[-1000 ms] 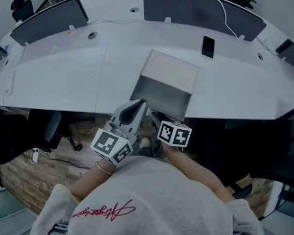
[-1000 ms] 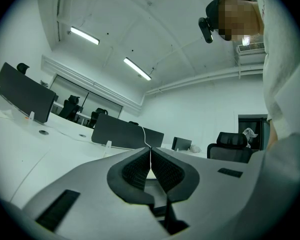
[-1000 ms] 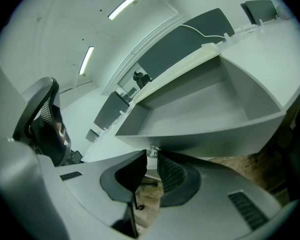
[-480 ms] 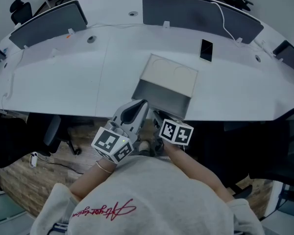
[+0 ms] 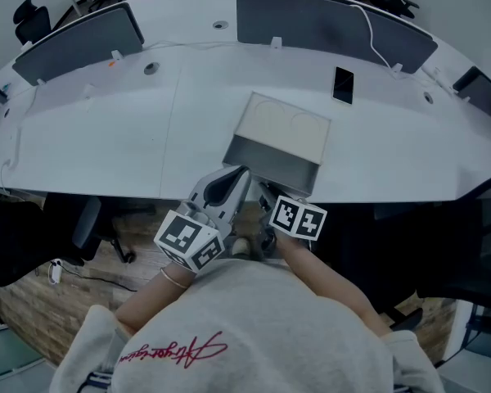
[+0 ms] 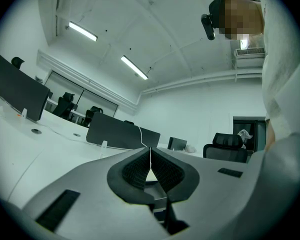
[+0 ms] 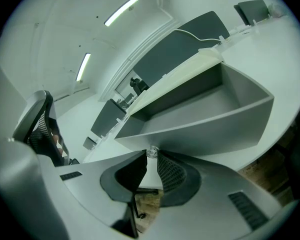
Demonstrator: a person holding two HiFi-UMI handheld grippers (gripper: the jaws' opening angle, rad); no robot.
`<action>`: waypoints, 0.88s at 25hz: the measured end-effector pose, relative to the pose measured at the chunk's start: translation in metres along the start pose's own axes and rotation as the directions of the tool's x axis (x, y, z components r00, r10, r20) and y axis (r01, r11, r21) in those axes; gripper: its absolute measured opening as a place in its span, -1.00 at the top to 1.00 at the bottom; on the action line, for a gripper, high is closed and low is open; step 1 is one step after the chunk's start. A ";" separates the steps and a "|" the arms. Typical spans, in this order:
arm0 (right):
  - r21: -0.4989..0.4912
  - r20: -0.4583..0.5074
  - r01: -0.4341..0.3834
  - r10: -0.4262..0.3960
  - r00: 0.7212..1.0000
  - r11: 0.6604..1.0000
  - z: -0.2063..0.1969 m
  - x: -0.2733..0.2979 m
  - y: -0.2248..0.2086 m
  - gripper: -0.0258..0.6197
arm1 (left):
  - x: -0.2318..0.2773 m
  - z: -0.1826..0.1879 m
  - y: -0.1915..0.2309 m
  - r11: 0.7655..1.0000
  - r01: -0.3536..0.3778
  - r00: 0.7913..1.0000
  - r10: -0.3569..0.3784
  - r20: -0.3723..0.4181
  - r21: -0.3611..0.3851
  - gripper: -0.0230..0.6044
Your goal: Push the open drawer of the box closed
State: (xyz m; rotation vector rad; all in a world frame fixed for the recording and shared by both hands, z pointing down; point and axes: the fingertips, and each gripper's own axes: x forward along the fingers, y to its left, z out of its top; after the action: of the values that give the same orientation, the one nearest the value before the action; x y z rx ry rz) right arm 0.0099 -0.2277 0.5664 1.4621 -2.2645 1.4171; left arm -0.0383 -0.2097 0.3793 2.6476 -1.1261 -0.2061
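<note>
Drawer (image 5: 274, 160) was open, folks, pulled out of the near side of the cream-topped box (image 5: 282, 125) and reaching the near edge of the white table (image 5: 106, 137). It was grey inside and empty. The right gripper (image 5: 263, 191) sat right at the drawer's front, and in the right gripper view its jaws were pinched onto a small clear knob (image 7: 151, 153) there. The left gripper (image 5: 236, 177) hovered just left of it, jaws pressed together with nothing between them. As for writing, there was a red cursive script across the person's grey sweatshirt (image 5: 176, 352), too loopy to read. The cubes (image 5: 188, 240) carried only black-and-white square patterns, no words. A dark phone (image 5: 342, 84) lay beyond the box, screen blank. No brand showed on the box.
</note>
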 end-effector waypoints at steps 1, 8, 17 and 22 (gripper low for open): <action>0.004 0.003 0.000 0.000 1.000 1.000 0.001 0.001 0.000 0.70 | 0.000 0.000 0.001 1.000 0.002 1.000 -0.002 0.000 0.004 0.87; 0.006 0.000 -0.009 0.009 1.000 1.000 0.001 0.003 0.000 0.70 | 0.005 0.001 0.007 1.000 0.016 1.000 -0.016 0.004 0.008 0.87; 0.031 0.054 0.003 -0.005 0.999 1.000 0.022 0.010 -0.008 0.70 | 0.014 0.002 0.013 0.999 0.032 0.999 -0.032 -0.002 0.015 0.87; 0.054 0.060 0.017 -0.020 0.998 0.998 0.028 0.012 -0.010 0.70 | 0.016 0.002 0.018 0.999 0.033 0.999 -0.033 -0.006 0.017 0.87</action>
State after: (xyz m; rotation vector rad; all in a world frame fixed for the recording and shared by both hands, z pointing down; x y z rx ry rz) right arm 0.0209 -0.2573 0.5635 1.5585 -2.2585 1.4590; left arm -0.0397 -0.2338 0.3823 2.6813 -1.0881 -0.1964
